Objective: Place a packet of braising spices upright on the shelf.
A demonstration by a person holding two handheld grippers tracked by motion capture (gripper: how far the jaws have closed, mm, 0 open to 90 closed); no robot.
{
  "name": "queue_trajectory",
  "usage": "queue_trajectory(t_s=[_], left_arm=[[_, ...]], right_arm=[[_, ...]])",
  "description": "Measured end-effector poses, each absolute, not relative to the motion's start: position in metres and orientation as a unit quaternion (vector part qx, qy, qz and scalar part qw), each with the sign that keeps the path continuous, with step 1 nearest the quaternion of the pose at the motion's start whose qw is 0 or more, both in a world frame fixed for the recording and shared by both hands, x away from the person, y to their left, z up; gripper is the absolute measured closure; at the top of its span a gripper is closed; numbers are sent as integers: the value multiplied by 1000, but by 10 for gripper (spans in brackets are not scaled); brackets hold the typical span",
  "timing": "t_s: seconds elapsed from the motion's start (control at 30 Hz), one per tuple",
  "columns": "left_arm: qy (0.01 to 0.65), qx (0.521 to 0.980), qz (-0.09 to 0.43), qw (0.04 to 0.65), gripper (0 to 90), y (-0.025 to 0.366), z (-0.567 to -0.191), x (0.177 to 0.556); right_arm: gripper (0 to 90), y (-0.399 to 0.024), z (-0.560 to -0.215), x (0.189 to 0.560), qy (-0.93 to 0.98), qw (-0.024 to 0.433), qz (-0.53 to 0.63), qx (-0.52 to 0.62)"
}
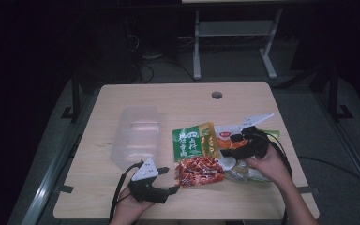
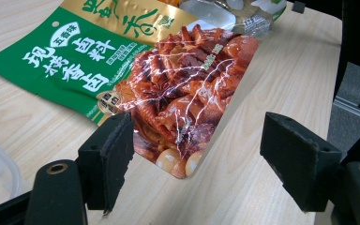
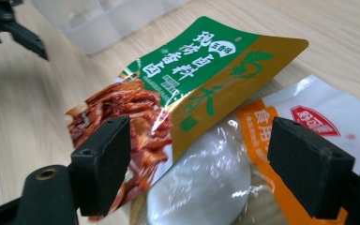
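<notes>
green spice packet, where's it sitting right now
In the high view the green spice packet lies near the table's middle, right of the clear plastic container, overlapping the white packets, between both open grippers.

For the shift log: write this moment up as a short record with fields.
surface: wooden table
left gripper: open, jaws either side of the green packet's lower corner
right gripper: open, over the white and orange packet
green packet: flat on the table, partly overlapping the white and orange packet
clear plastic container: left of the packets, untouched
</notes>
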State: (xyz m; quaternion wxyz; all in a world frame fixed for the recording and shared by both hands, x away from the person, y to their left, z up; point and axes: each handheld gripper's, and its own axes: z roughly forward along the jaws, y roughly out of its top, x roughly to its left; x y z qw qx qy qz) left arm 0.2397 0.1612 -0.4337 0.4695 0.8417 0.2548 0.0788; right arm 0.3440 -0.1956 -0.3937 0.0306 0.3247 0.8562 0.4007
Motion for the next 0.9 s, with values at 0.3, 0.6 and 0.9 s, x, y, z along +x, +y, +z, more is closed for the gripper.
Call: queue_trajectory(t_s=[0.3, 0.6, 0.9], left_arm=[[258, 839, 79, 473, 258, 162, -431, 240], [260, 837, 81, 474, 258, 163, -431, 240], [252, 842, 85, 470, 258, 162, -430, 241]], right_arm=[[212, -175, -395, 373, 866, 3, 370, 336], [232, -162, -406, 398, 871, -9, 340, 355], [320, -148, -418, 412, 878, -20, 299, 373]])
